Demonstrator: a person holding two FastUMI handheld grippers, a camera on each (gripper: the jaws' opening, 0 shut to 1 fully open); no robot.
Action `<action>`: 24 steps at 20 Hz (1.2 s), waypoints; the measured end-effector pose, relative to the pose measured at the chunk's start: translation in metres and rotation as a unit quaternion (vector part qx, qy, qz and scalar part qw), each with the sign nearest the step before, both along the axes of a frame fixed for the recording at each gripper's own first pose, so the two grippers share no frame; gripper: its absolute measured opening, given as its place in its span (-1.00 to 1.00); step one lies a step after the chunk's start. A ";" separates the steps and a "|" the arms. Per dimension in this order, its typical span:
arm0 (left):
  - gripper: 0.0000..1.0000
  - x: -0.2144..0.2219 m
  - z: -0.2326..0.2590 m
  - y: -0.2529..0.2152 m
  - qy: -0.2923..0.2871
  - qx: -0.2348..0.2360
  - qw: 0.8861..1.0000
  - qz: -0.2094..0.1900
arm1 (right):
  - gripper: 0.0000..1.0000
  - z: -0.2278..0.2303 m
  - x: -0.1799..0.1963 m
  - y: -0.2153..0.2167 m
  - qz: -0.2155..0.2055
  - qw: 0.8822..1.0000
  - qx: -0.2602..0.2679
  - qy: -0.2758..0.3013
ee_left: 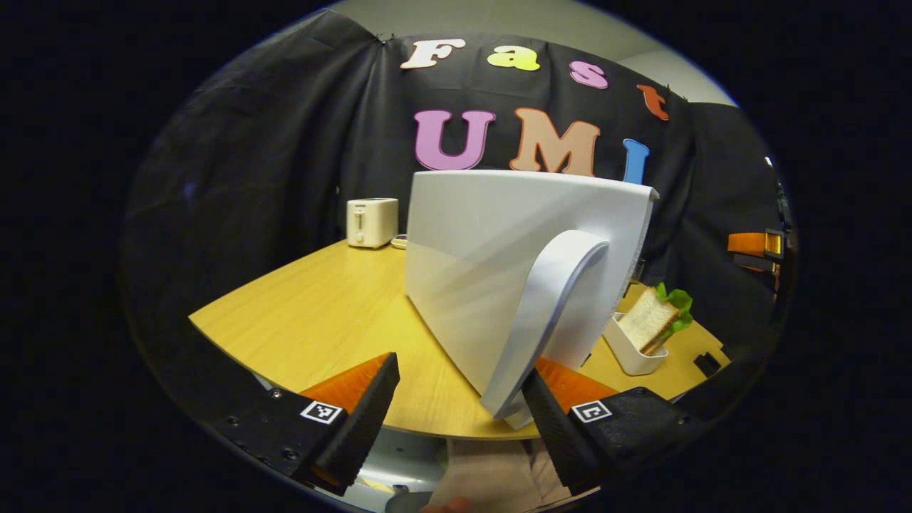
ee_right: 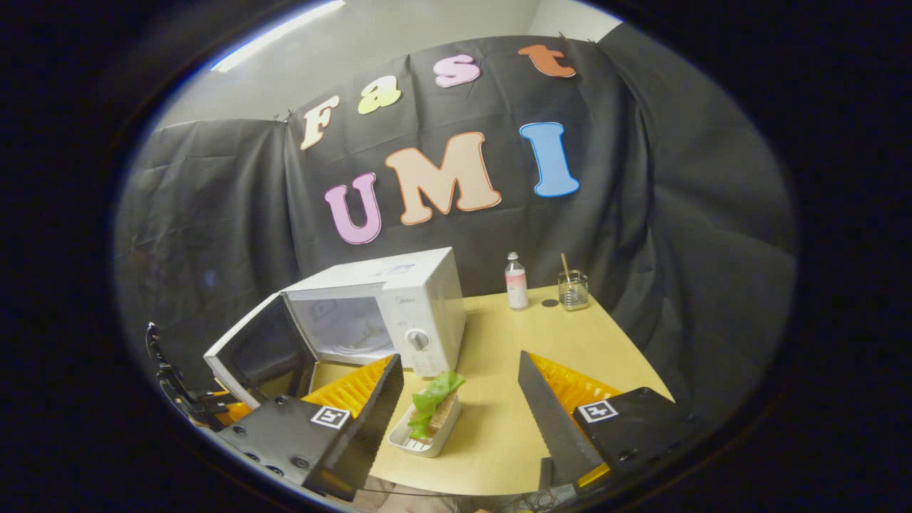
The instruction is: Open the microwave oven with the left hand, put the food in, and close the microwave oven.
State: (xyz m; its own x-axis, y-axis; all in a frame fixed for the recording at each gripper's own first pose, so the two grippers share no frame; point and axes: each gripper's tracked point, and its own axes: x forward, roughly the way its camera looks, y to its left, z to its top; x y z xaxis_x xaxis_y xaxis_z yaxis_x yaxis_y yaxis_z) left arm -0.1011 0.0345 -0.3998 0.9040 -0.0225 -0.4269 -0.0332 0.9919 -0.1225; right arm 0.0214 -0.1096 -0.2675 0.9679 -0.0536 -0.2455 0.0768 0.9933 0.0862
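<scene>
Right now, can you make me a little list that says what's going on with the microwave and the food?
microwave: white, on the wooden table
door: swung open
food: sandwich with lettuce, in a white tray, outside the microwave
left gripper: open, by the door's handle
right gripper: open, above the tray
also there: toaster, bottle, glass
</scene>
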 end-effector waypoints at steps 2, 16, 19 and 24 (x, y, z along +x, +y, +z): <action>1.00 -0.014 0.009 0.037 -0.009 0.028 0.999 0.043 | 0.83 -0.008 0.004 0.004 0.006 1.000 0.001 0.008; 0.91 -0.065 0.114 0.213 -0.109 0.108 0.953 0.260 | 0.99 -0.040 0.025 0.029 0.030 0.997 0.031 0.068; 0.90 -0.058 0.130 0.227 -0.130 0.100 0.949 0.269 | 0.82 -0.050 0.029 0.027 0.028 0.994 0.033 0.097; 0.90 -0.037 0.132 0.228 -0.139 0.098 0.951 0.257 | 0.82 -0.075 0.041 0.026 0.027 0.984 0.059 0.165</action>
